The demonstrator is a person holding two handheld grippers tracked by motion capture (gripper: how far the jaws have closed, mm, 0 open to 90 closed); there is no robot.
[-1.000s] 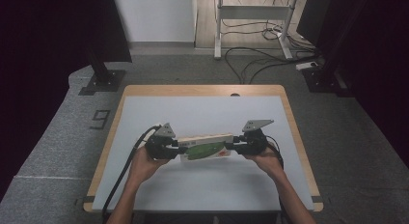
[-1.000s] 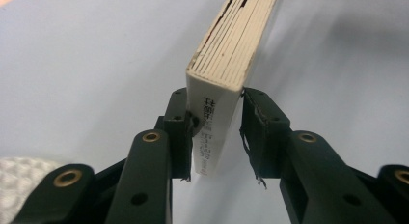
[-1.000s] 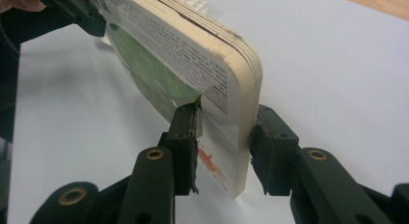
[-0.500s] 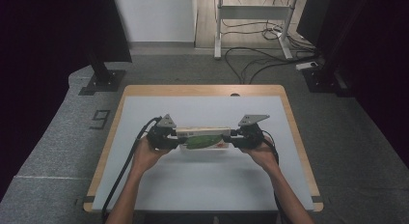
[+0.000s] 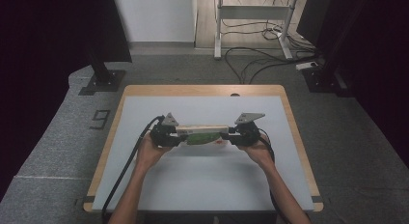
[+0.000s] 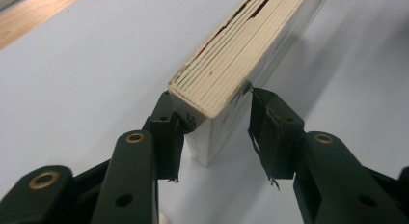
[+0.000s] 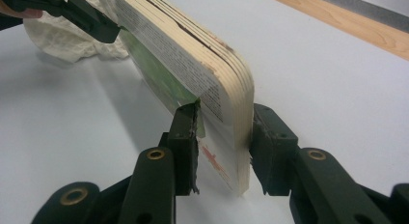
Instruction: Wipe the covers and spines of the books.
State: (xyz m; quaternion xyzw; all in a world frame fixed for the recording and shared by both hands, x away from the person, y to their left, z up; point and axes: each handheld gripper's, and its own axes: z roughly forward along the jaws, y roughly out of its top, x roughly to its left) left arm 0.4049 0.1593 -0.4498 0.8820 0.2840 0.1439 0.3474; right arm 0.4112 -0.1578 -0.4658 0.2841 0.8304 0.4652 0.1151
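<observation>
the thick board book (image 5: 201, 134) stands on its long edge just below the middle of the high view, on the pale surface (image 5: 202, 185), running left to right between the two grippers. its cream page edges face up and a green cover faces the person. in the left gripper view the book (image 6: 226, 74) reaches from the centre of the frame to the upper right, its near corner resting on the surface. in the right gripper view the book (image 7: 193, 74) runs from the lower middle to the upper left, its rounded corner near the camera, printed text on the page block and green on the cover.

the left gripper (image 6: 217, 130) straddles the book's left end; its jaws have just been opening, so one pad touches the cover while the other stands slightly off it, the grasp released. the right gripper (image 7: 224, 147) has its jaws clenched on the other end, both pads pressing the covers.

a crumpled whitish cloth (image 7: 67, 38) lies on the surface at the upper left of the right gripper view, beyond the book. the surface has a wooden border (image 5: 202, 90).
</observation>
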